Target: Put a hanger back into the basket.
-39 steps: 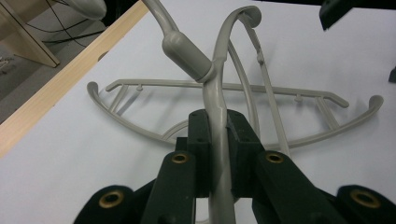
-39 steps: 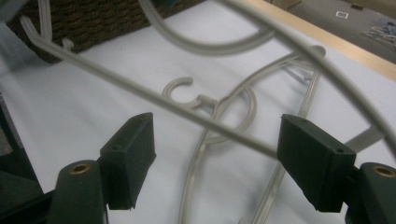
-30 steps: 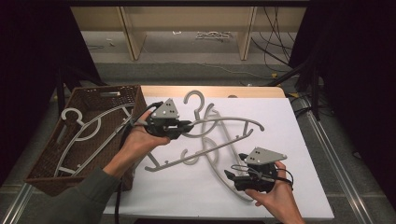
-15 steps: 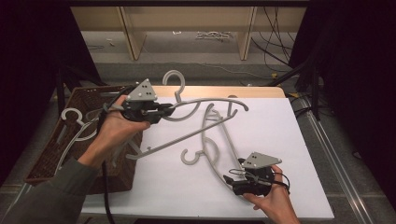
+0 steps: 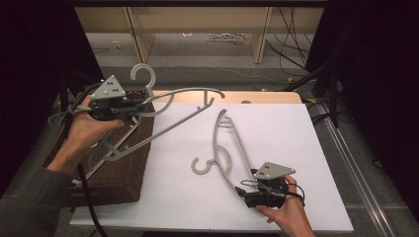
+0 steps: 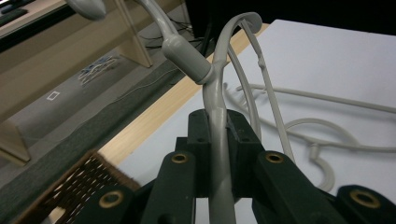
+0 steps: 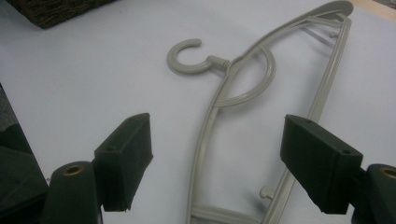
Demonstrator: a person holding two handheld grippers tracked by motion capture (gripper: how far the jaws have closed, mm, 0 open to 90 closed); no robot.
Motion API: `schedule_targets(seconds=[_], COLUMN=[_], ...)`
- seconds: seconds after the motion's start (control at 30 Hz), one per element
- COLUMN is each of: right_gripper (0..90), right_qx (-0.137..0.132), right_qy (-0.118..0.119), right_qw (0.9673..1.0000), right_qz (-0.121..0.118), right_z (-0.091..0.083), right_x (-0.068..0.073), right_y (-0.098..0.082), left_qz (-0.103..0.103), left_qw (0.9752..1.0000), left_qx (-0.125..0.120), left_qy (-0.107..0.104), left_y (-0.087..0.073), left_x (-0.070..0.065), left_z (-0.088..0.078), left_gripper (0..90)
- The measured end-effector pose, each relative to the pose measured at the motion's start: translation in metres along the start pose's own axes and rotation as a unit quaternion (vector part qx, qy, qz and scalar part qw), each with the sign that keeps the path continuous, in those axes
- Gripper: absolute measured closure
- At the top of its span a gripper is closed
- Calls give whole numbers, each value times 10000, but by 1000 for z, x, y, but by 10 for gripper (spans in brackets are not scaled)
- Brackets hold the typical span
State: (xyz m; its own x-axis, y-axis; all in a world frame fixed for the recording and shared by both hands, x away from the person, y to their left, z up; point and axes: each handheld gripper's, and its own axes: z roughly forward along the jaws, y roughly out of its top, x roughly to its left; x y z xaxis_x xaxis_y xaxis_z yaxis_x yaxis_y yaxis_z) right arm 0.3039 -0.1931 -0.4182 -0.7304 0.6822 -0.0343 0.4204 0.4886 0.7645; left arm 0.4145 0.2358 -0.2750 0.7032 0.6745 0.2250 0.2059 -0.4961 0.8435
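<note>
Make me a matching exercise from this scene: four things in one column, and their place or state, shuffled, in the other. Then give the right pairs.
Things:
1. left gripper
2. right gripper
3. second hanger
4. basket

Places or states:
A. lies flat on the white table top
B. jaws open, nothing pressed between them
C. brown and woven, at the table's left edge
D. shut on a raised grey hanger

Pairs: 1-D, 2-B, 3-A, 4-C
</note>
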Motion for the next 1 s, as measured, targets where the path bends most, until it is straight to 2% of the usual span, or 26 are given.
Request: schedule_targets(seconds=[0.07,0.17,0.23,0.27,0.3,0.33,0.5,0.73,0.93,1.0], right_gripper=[261,261,261,261,261,261,261,261,248,246], right_qx=[4,11,15,15,19,10,9,41,48,57], right_qy=[1,12,16,17,18,5,7,22,21,18], right_qw=[10000,10000,10000,10000,10000,10000,10000,10000,10000,10000], right_qz=[4,0,-1,-3,-4,-7,0,-5,26,22], right_z=[0,0,1,1,1,1,2,3,2,2], right_x=[0,0,0,0,0,0,0,0,1,0], right_y=[0,0,0,0,0,0,0,-1,-1,-2], left_qz=[-96,-200,-100,-173,-165,-284,-307,-567,-681,-755], left_qw=[9999,9994,9993,9990,9987,9983,9970,9940,9919,9902], left_qx=[-71,-41,49,18,88,28,4,-23,-37,-25], left_qy=[116,278,369,414,472,514,711,931,1070,1176], left_y=[-8,-19,-26,-30,-34,-39,-57,-81,-96,-105], left_x=[7,18,26,29,33,37,52,70,80,85], left_z=[-4,-12,-17,-18,-21,-23,-33,-43,-53,-60], left_gripper=[816,816,816,816,816,816,816,816,816,816])
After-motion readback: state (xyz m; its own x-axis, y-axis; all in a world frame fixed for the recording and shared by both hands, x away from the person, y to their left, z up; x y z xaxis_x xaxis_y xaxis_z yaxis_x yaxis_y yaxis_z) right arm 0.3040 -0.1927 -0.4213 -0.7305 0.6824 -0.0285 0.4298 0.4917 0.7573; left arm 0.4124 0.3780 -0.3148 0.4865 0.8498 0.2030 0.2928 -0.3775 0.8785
